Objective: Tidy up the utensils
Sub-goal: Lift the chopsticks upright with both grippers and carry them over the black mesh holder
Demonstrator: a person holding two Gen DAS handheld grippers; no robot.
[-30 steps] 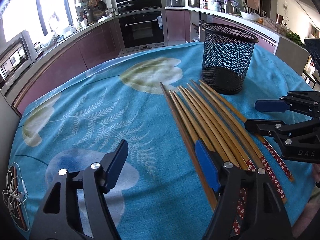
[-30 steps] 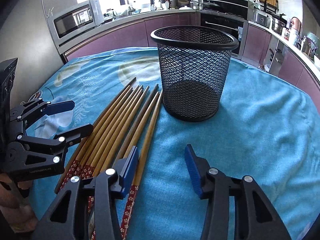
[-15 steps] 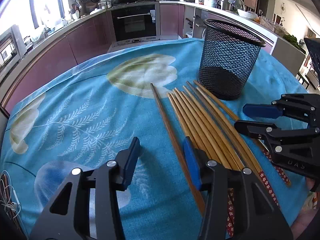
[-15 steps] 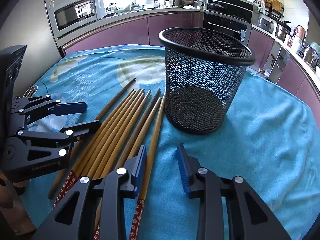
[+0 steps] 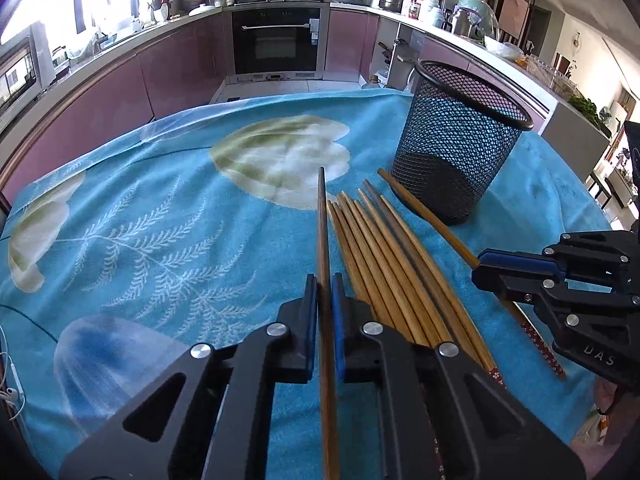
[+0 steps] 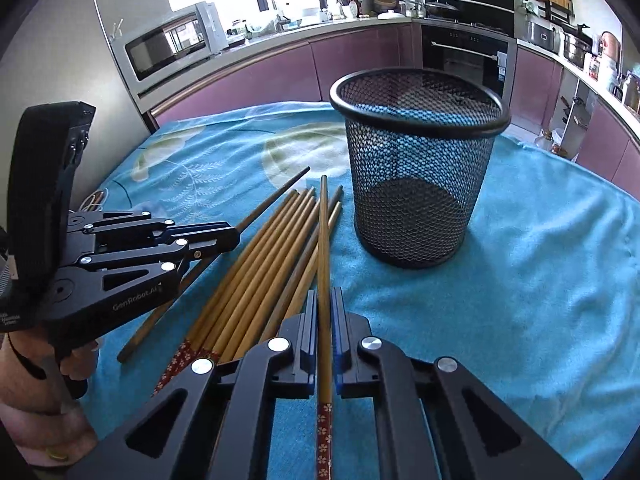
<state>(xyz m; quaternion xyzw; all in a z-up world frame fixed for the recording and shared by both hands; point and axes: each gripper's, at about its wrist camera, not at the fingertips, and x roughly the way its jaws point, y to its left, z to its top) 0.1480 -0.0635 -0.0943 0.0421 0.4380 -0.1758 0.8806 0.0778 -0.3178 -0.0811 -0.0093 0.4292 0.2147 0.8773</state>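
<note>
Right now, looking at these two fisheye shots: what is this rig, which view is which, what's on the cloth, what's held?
No robot arm: a person carries a black two-finger clamp in each hand, each with a forward-looking fisheye camera. One picture looks along the left gripper, the other along the right gripper; each also sees the other clamp from the side. On the blue floral tablecloth lie a row of brown wooden chopsticks beside an empty black wire-mesh cup. Each gripper is shut on one chopstick: the left's, the right's.
</note>
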